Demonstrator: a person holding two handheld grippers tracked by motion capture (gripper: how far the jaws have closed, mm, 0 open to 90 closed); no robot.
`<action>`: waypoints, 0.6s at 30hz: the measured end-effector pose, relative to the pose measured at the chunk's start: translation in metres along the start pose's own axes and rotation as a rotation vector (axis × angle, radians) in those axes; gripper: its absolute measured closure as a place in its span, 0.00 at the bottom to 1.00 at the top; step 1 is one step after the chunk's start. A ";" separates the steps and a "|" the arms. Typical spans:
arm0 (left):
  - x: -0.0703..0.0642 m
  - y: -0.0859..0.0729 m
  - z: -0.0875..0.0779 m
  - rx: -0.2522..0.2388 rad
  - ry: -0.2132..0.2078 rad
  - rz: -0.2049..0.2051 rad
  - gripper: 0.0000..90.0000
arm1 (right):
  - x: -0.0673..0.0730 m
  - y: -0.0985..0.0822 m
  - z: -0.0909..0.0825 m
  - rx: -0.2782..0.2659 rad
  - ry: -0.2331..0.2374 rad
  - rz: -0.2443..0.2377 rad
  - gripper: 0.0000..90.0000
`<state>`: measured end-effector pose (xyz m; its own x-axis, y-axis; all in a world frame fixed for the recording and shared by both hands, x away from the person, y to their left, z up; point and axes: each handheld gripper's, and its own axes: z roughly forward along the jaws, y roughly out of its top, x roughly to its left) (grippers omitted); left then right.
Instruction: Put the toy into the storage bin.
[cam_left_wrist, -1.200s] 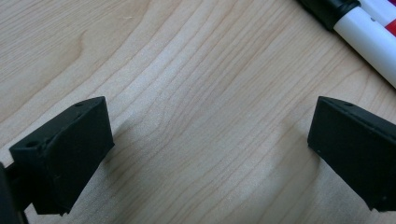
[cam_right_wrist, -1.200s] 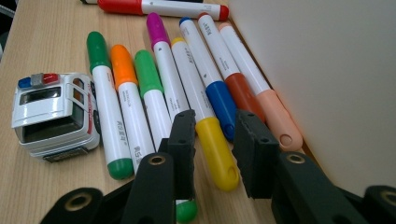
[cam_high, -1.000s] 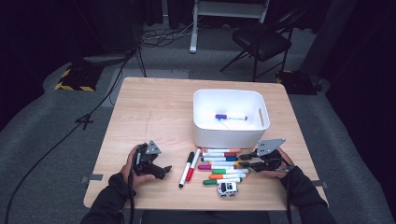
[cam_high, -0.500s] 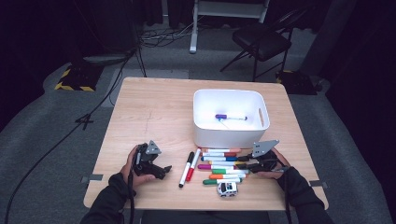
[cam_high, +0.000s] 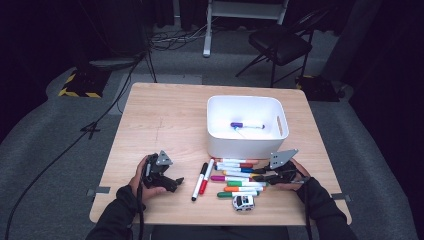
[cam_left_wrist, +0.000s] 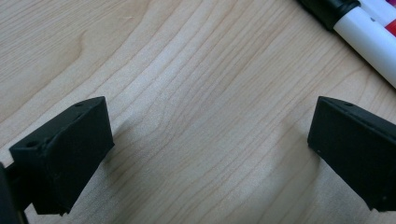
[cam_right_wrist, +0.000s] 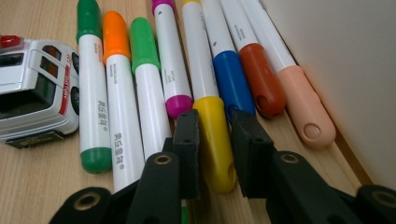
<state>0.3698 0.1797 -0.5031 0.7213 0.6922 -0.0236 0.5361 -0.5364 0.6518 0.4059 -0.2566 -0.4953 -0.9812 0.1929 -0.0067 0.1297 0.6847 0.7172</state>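
Several coloured markers (cam_high: 238, 176) lie side by side in front of a white bin (cam_high: 245, 146). My right gripper (cam_high: 261, 175) lies low at the row's right end. In the right gripper view its jaws (cam_right_wrist: 215, 128) have just been closing and now press on both sides of the yellow marker (cam_right_wrist: 211, 121) at its cap. A purple marker (cam_high: 246, 125) lies inside the bin. My left gripper (cam_high: 175, 182) rests on the table at the left. Its jaws (cam_left_wrist: 210, 135) are wide open over bare wood.
A small white toy car (cam_high: 243, 202) (cam_right_wrist: 35, 95) stands just in front of the marker row. A black marker (cam_high: 198, 181) and a red marker (cam_high: 206, 176) lie between the two grippers, and the black one's cap (cam_left_wrist: 329, 9) is close to the left jaws.
My right gripper has edged slightly left along the marker row. The left hand and gripper have stayed put.
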 end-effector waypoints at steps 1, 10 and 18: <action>0.000 0.000 0.000 0.000 0.000 -0.001 0.00 | 0.000 0.000 0.000 -0.001 0.003 0.003 0.82; 0.000 0.000 0.000 0.000 0.000 0.000 0.00 | 0.001 0.005 -0.011 -0.033 0.033 -0.017 0.83; 0.000 0.000 0.000 0.000 0.000 0.000 0.00 | 0.002 0.014 -0.026 -0.045 0.009 -0.036 0.84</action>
<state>0.3698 0.1797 -0.5031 0.7214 0.6921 -0.0238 0.5361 -0.5364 0.6518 0.4015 -0.2651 -0.4671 -0.9864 0.1621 -0.0274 0.0875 0.6589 0.7471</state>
